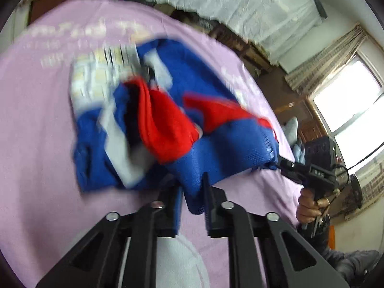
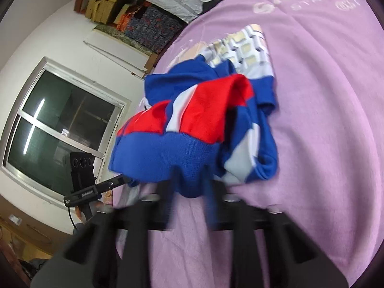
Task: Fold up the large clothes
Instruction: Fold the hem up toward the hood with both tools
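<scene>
Nearest us, our left gripper has its jaws clamped on the blue hem of the sweater; a fold of knit is pinched between the black fingers. Our right gripper likewise grips the blue hem, with cloth bunched between its blurred fingers. From the left wrist view we also see the right gripper at the hem's far corner, a hand on its handle. The sweater, blue, red and pale grey, lies crumpled on the lilac sheet, its near edge lifted in our grips. Beyond it sits a checked cloth, partly under the sweater. Farther off are a window and stacked boxes.
</scene>
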The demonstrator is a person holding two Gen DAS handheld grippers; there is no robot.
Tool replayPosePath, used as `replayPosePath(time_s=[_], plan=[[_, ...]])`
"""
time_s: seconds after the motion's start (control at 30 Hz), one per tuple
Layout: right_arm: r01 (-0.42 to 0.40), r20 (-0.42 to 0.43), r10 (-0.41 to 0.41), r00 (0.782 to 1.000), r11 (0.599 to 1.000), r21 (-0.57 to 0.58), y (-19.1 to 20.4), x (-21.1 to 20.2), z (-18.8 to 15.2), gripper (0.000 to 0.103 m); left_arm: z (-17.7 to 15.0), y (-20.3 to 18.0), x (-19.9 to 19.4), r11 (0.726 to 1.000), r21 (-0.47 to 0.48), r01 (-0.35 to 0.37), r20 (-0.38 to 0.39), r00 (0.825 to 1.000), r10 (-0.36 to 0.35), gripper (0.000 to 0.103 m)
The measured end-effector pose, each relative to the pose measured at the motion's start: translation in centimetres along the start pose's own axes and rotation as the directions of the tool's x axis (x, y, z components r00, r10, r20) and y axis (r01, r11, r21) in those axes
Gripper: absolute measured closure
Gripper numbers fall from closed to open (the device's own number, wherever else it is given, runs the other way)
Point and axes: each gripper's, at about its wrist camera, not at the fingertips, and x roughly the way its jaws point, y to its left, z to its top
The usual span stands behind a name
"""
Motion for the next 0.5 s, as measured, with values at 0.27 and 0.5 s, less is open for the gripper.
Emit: replayPosePath(time_s=[0.27,0.5], plan=[[-0.066,0.081,0.066,0.995,0.998,-0.002,2.4,0.9,8.2,0.093,10.4,0.7,-0.4,0.998,-0.059,-0.037,0.142,0.989,0.045,0.09],[-0.018,0.206,-0.019,0.978,0.984,0.176,-2.3,4.4,16.6,0.059,13.5,5.7,0.4,0.953,-0.257,-0.158,0.247,0.943,0.223,0.039]])
